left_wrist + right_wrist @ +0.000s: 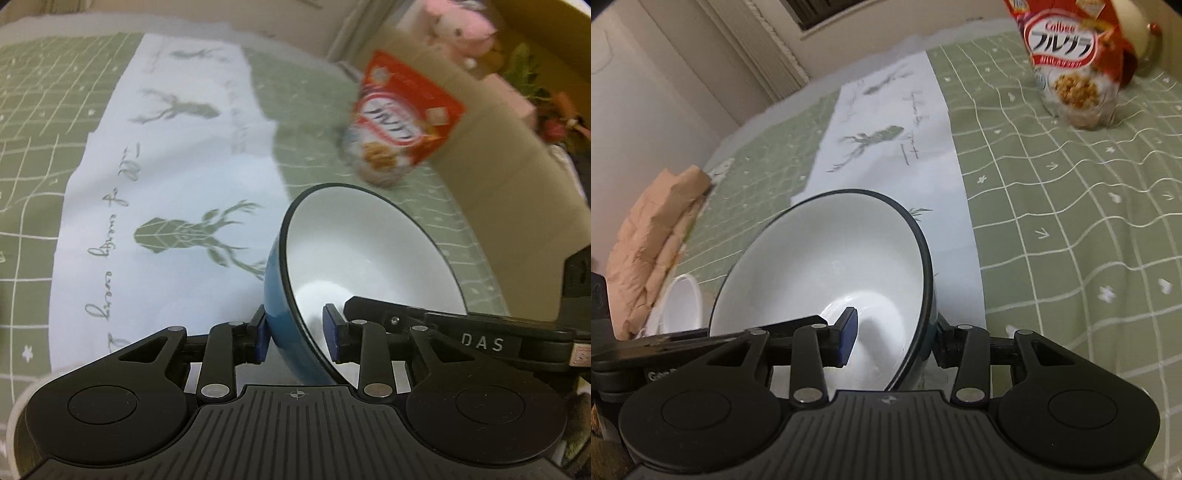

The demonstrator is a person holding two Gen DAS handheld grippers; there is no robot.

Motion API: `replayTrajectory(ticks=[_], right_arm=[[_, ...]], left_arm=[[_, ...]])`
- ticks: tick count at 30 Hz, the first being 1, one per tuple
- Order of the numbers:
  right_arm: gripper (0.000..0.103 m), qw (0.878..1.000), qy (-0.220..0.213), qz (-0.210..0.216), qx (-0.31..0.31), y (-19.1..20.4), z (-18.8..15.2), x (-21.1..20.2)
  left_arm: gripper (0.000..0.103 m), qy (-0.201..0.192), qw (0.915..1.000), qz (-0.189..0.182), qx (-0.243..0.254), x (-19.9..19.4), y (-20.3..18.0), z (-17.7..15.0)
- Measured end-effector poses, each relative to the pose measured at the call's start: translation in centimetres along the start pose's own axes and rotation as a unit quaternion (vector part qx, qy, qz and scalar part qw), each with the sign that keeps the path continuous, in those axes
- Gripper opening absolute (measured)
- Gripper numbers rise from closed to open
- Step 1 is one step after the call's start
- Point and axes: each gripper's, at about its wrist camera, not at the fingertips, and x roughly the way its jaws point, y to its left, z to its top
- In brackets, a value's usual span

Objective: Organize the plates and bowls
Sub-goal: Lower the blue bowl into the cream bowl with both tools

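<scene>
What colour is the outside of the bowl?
Blue outside on the bowl, seen best from the left wrist.

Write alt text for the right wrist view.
The right gripper clamps the rim of a blue bowl with a white interior, tilted over a green grid tablecloth. A red cereal bag stands beyond.

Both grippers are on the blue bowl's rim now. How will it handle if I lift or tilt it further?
The blue bowl looks rigid and glossy, so its wall may slip between the left gripper pads. It is already tilted; the right gripper straddles the opposite rim. Probably breakable if dropped.
</scene>
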Motion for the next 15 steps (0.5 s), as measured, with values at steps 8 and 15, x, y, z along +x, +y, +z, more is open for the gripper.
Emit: replayTrajectory(ticks=[8,15], right_arm=[[0.042,0.999,0.026,-0.011,-0.026,0.9,-5.2,-3.9],[0.042,0.996,0.082,-0.021,-0.012,-0.7,-9.3,-0.9]], left_arm=[[0.033,0.050,0.9986,-0.011,0.013,-1.8,-1.7,-5.6],[0.033,0.082,0.9963,0.025,0.008,1.0,-0.7,-9.2]])
